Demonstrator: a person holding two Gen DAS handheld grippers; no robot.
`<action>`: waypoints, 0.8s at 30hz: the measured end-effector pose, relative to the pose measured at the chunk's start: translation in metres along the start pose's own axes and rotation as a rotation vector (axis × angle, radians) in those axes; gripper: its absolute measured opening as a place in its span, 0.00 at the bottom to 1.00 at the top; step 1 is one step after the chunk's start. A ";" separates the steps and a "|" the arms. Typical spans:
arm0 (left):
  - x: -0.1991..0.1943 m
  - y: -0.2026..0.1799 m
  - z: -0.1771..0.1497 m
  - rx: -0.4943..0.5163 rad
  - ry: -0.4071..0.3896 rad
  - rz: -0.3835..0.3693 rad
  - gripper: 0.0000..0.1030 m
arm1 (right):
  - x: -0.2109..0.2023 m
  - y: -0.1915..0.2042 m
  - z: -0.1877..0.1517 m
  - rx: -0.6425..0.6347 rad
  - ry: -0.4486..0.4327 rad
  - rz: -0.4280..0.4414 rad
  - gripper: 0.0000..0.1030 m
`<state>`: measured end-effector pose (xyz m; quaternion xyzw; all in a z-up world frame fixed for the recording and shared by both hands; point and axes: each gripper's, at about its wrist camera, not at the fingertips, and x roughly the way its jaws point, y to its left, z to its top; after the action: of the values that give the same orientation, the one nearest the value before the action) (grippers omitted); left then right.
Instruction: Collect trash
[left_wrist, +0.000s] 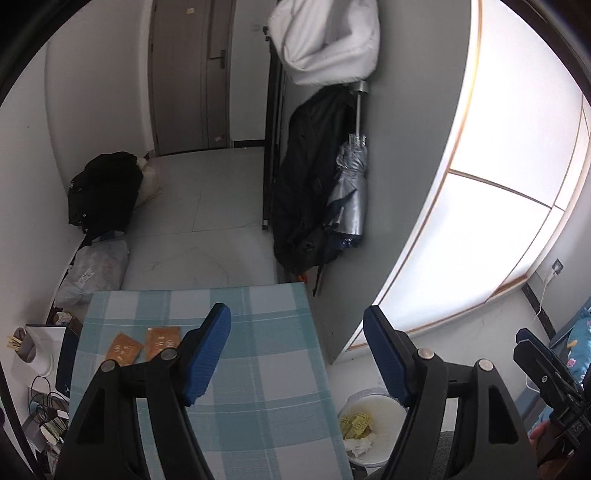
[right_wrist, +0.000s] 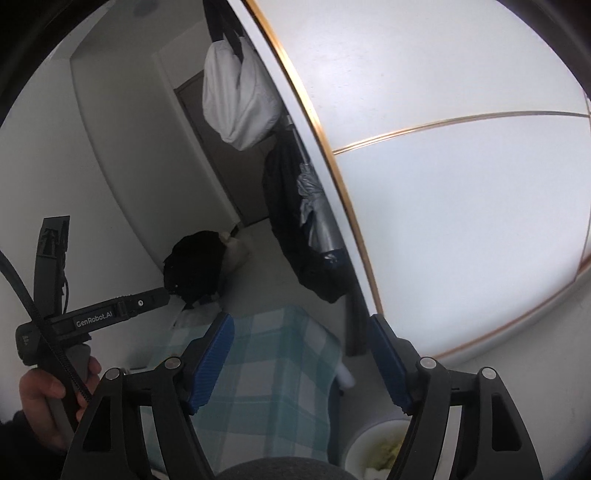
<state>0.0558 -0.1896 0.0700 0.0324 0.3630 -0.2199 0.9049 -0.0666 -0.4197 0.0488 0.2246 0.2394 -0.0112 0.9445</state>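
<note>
Two orange snack packets lie side by side on the left of a table with a blue-green checked cloth. A white trash bin stands on the floor right of the table and holds yellow-green wrappers and crumpled tissue. My left gripper is open and empty above the table's right edge. My right gripper is open and empty, high above the table; the bin shows at the bottom. The left gripper body shows at left in the right wrist view.
A black bag and a plastic bag lie on the floor at left. A black jacket and a silver umbrella hang by a white cabinet. Cables and a paper bag sit left of the table.
</note>
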 end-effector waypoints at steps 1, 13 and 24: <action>-0.003 0.008 0.000 -0.011 -0.010 0.010 0.69 | 0.001 0.011 -0.002 -0.007 0.002 0.010 0.75; -0.043 0.099 -0.010 -0.137 -0.157 0.147 0.83 | 0.040 0.127 -0.013 -0.146 0.027 0.143 0.83; -0.045 0.181 -0.034 -0.282 -0.240 0.228 0.90 | 0.081 0.186 -0.039 -0.264 0.009 0.161 0.94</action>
<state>0.0817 -0.0026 0.0569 -0.0801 0.2738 -0.0656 0.9562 0.0112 -0.2287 0.0591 0.1168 0.2241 0.0971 0.9627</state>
